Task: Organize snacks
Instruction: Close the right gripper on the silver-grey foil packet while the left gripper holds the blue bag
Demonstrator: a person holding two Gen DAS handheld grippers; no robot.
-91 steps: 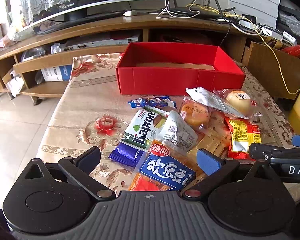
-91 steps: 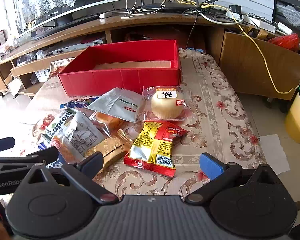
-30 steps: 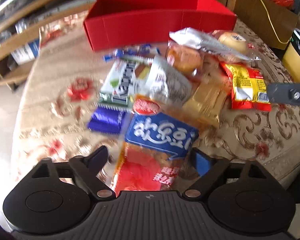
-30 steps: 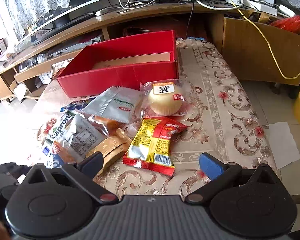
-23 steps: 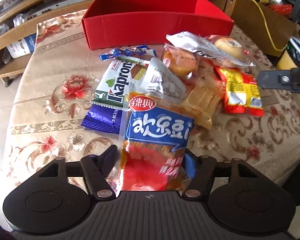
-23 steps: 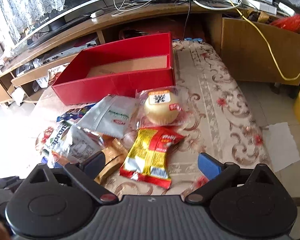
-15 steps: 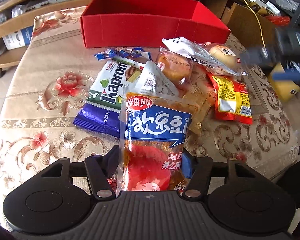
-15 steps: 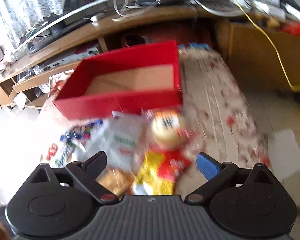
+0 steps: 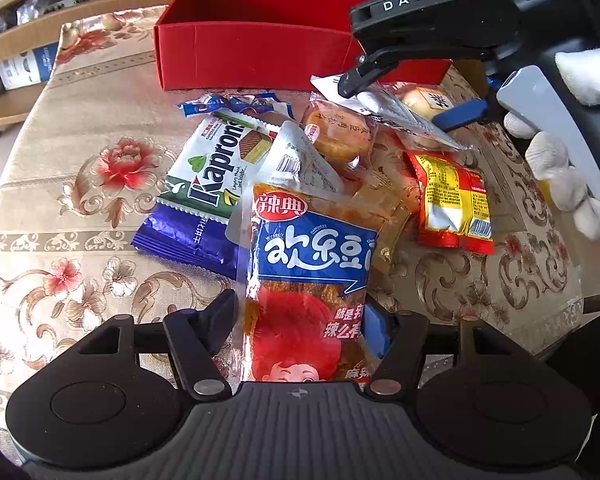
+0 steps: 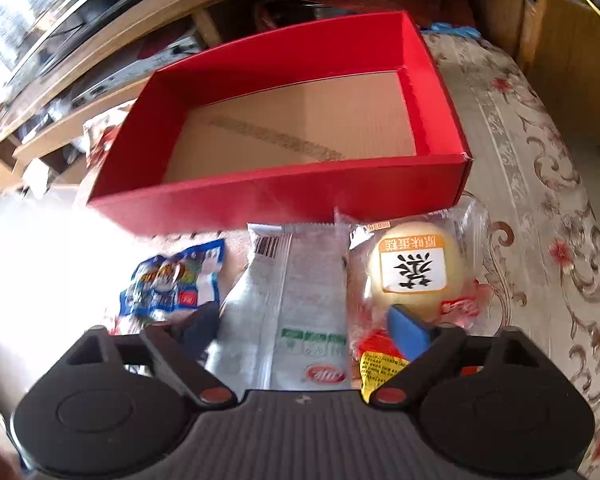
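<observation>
Glossy crinkled snack packets lie before rectangular red cardboard box.

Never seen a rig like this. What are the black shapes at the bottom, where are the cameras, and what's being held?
No robot here: a person holds a two-finger gripper in each hand, with a fisheye camera on each looking along its fingers. The left-wrist view shows the left gripper gripping a blue-and-red snack bag; its jaws have just eased open slightly. Other snacks lie on a flowered tablecloth before an empty red box. The right gripper, held in a white-gloved hand, has just been closing, with a silver packet between its fingers, not yet pinched. Beside it lies a wrapped round cake.
</observation>
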